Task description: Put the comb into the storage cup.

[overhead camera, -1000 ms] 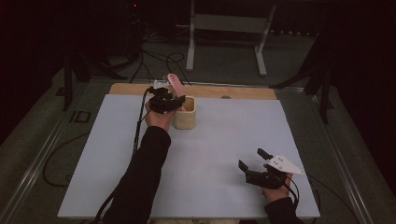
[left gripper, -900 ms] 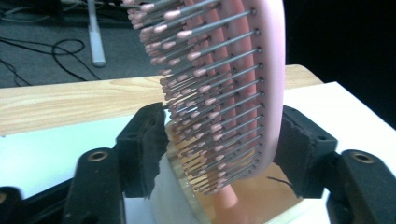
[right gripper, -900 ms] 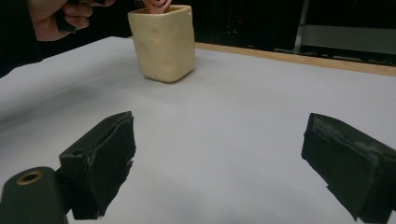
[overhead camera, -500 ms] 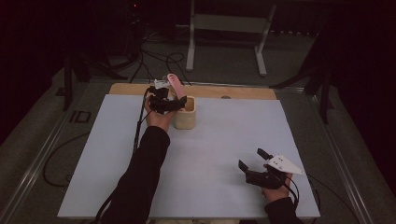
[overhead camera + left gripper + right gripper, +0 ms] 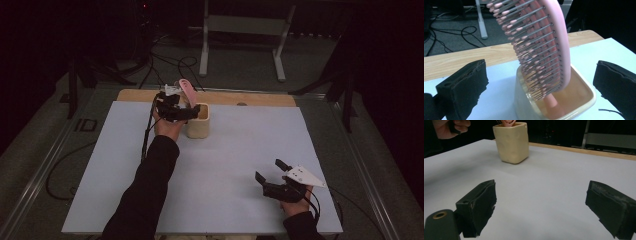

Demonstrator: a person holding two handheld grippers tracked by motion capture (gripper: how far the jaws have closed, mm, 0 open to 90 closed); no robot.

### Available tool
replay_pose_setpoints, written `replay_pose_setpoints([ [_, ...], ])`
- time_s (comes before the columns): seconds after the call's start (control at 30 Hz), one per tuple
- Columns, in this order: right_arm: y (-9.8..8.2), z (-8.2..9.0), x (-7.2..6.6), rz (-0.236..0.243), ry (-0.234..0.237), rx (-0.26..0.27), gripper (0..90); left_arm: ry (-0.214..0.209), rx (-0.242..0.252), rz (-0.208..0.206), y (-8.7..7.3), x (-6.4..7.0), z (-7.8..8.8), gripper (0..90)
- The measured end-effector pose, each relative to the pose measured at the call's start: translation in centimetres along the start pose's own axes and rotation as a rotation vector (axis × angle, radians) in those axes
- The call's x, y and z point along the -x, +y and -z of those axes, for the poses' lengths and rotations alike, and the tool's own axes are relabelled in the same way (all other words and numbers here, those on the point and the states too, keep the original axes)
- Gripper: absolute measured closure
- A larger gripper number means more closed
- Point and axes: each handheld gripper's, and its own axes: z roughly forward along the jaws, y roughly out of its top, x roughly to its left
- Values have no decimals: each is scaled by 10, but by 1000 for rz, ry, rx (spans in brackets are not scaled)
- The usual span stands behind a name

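A pink hairbrush (image 5: 187,91) (image 5: 554,40) stands handle-down in a cream square cup (image 5: 198,127) (image 5: 584,97) near the table's far edge, leaning on the rim. My left gripper (image 5: 192,114) (image 5: 537,87) is level with the cup. Its jaws have just been opening and now stand wide on either side of the brush head, with neither pad touching it. My right gripper (image 5: 267,170) (image 5: 544,210) rests open near the front right of the white table (image 5: 240,150), holding nothing. From there the cup (image 5: 511,142) is far ahead.
A wooden strip (image 5: 260,98) runs along the table's far edge behind the cup. A metal stand (image 5: 240,30) and cables (image 5: 165,65) lie on the dark floor beyond. The person's left sleeve (image 5: 150,190) crosses the white surface.
The left gripper's jaws have spread away from the brush, which stays standing in the cup. Neither hand has shifted.
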Motion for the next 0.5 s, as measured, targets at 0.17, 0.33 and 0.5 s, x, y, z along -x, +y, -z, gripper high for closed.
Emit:
replay_pose_setpoints([
  [0.17, 0, 0, 0, 0, -1, 0, 93, -2, 3, -21, 0, 1, 5, 0],
  [0.33, 0, 0, 0, 1, -1, 1, 93, -1, 24, -19, -3, -1, 9, 0],
  [0.5, 0, 0, 0, -1, 2, 2, 93, -1, 31, -31, -9, -4, 14, 0],
])
